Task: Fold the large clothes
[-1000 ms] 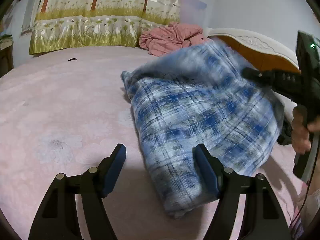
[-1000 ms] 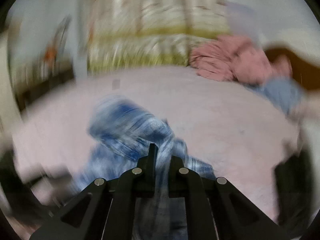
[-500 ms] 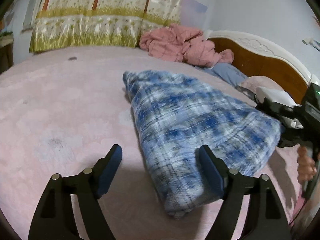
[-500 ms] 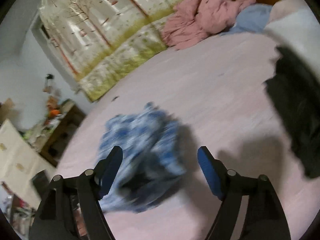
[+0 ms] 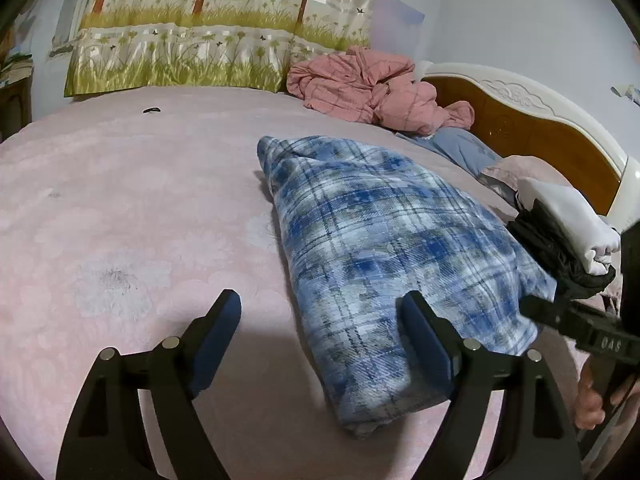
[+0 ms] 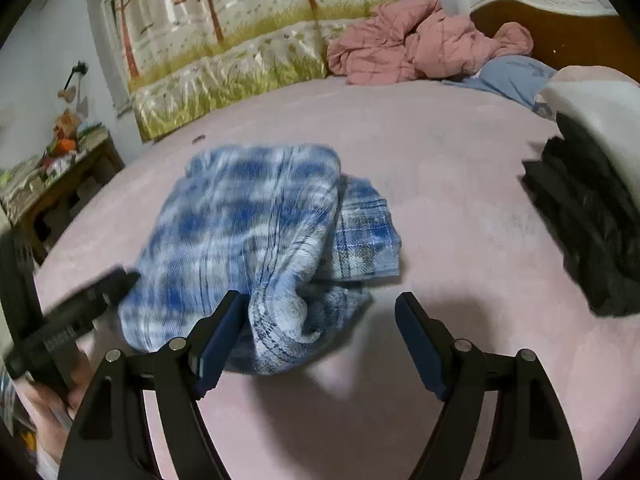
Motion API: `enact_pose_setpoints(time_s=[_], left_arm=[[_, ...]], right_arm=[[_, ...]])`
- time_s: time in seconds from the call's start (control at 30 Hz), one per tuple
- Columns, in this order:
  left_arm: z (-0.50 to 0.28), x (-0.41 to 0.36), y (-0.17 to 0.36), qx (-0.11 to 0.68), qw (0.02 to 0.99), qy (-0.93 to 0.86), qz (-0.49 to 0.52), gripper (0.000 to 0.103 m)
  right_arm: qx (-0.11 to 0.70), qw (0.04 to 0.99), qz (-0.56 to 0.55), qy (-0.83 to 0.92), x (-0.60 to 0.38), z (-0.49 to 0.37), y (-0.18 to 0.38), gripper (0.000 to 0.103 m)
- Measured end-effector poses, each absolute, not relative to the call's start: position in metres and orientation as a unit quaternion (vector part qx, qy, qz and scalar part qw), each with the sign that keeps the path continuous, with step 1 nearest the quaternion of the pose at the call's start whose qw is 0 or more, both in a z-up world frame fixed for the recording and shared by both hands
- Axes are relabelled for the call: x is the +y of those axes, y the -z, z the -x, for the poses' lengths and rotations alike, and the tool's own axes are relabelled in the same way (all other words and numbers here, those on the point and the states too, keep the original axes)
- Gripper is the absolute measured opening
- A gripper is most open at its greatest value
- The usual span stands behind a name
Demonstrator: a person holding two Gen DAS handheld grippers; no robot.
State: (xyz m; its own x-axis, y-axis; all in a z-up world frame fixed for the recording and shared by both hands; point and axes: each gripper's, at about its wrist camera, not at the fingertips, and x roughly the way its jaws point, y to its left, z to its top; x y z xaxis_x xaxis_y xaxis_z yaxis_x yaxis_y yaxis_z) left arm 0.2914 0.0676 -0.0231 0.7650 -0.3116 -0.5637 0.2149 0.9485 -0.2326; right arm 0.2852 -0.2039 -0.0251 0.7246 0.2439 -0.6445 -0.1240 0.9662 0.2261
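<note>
1. Left wrist view. The left gripper (image 5: 320, 328) is held with its jaws spread wide and nothing is pinched; the right pad overlaps the near edge of the plaid garment (image 5: 384, 264) in the picture, but whether it touches cannot be told.
2. The plaid garment is seen folded into a long, thick bundle, lying on the pink bedspread (image 5: 120, 200) and running away from the camera toward the headboard (image 5: 532, 136).
3. At the right edge a folded black garment (image 5: 560, 252) with a white one (image 5: 568, 216) on top is noted, just beside the plaid bundle. Part of the right gripper's body and a hand (image 5: 592, 400) are seen there.
4. A crumpled pink quilt (image 5: 368, 80) is seen far off by the curtain (image 5: 200, 32).
5. Right wrist view. The right gripper (image 6: 320, 336) is likewise spread and empty; the near corner of the plaid bundle sits between the jaws, close against the left pad, with clear bedspread before the right pad.
6. The black stack is seen well apart to the right.
7. Step judged: a fold is just laid down and released; the bundle looks loose and bulging at its near end.
8. Next move, as judged: either the bulge is to be pressed flat, or the bundle is to be gripped at both ends and carried to the stack. Even grips on all layers would be needed, or the fold may open.
</note>
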Motion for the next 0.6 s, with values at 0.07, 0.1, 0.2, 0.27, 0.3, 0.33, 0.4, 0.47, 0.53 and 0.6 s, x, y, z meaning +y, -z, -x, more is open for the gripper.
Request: enact_pose_setpoints(time_s=[0.07, 0.1, 0.2, 0.27, 0.3, 0.33, 0.4, 0.47, 0.53, 0.6], left_arm=[[-0.290, 0.067, 0.022, 0.309, 0.938, 0.139, 0.075, 0.082], [-0.290, 0.067, 0.022, 0.308, 0.938, 0.140, 0.075, 0.082], [-0.287, 0.069, 0.021, 0.302, 0.939, 0.142, 0.077, 0.082], [-0.286, 0.070, 0.021, 0.300, 0.940, 0.144, 0.079, 0.082], [-0.286, 0.070, 0.021, 0.301, 0.940, 0.143, 0.079, 0.082], [-0.286, 0.070, 0.021, 0.301, 0.940, 0.143, 0.079, 0.082], [-0.285, 0.070, 0.021, 0.300, 0.940, 0.143, 0.079, 0.082], [-0.285, 0.070, 0.020, 0.297, 0.941, 0.143, 0.079, 0.082], [-0.285, 0.072, 0.018, 0.295, 0.940, 0.148, 0.084, 0.084], [-0.289, 0.076, 0.018, 0.304, 0.934, 0.160, 0.100, 0.093]], right_arm=[[0.356, 0.922, -0.101, -0.110, -0.212, -0.276, 0.030, 0.080], [0.353, 0.921, -0.112, -0.117, -0.216, -0.274, 0.029, 0.080], [0.341, 0.921, -0.140, -0.126, -0.227, -0.276, 0.022, 0.080], [0.333, 0.920, -0.166, -0.124, -0.236, -0.282, 0.018, 0.080], [0.330, 0.919, -0.181, -0.118, -0.241, -0.286, 0.016, 0.081], [0.329, 0.917, -0.193, -0.114, -0.245, -0.290, 0.015, 0.081], [0.336, 0.914, -0.201, -0.111, -0.248, -0.298, 0.017, 0.081], [0.344, 0.909, -0.208, -0.115, -0.250, -0.302, 0.023, 0.081], [0.347, 0.898, -0.237, -0.133, -0.255, -0.306, 0.029, 0.081], [0.348, 0.869, -0.306, -0.172, -0.267, -0.311, 0.040, 0.081]])
